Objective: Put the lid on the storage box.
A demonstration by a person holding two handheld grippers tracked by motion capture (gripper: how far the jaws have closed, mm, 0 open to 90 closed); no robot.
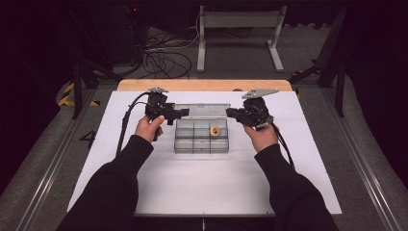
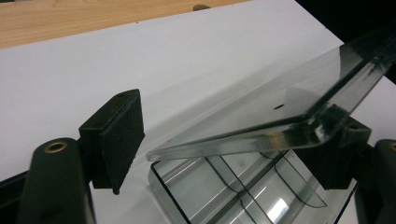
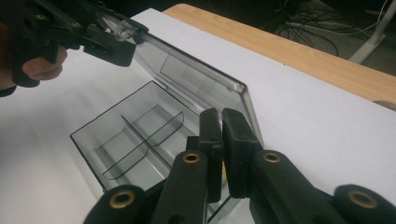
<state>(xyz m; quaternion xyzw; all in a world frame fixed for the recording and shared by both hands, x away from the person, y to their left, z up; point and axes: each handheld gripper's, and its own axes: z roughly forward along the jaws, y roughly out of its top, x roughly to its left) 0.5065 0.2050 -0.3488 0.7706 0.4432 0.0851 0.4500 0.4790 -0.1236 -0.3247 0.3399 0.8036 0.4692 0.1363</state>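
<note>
A clear plastic compartment box (image 1: 201, 146) stands mid-table with its lid (image 1: 202, 109) raised at the back. A small tan piece (image 1: 214, 130) lies in one right-hand compartment. My left gripper (image 1: 182, 113) is at the lid's left corner. In the left gripper view its jaws (image 2: 233, 130) stand wide, and the lid (image 2: 280, 112) leans on the right-hand pad, clear of the other pad (image 2: 122, 140), above the box (image 2: 210, 186). My right gripper (image 1: 231, 113) hovers by the lid's right end. Its jaws (image 3: 221, 126) are shut with nothing between them, above the box (image 3: 130, 135) and beside the lid (image 3: 187, 70).
The box rests on a white sheet (image 1: 202, 183) that covers most of the table. A wooden strip (image 1: 202, 85) runs along the far edge. Beyond it, cables (image 1: 166, 57) and a metal stand (image 1: 238, 21) are on the floor. The person's forearms come in from the bottom.
</note>
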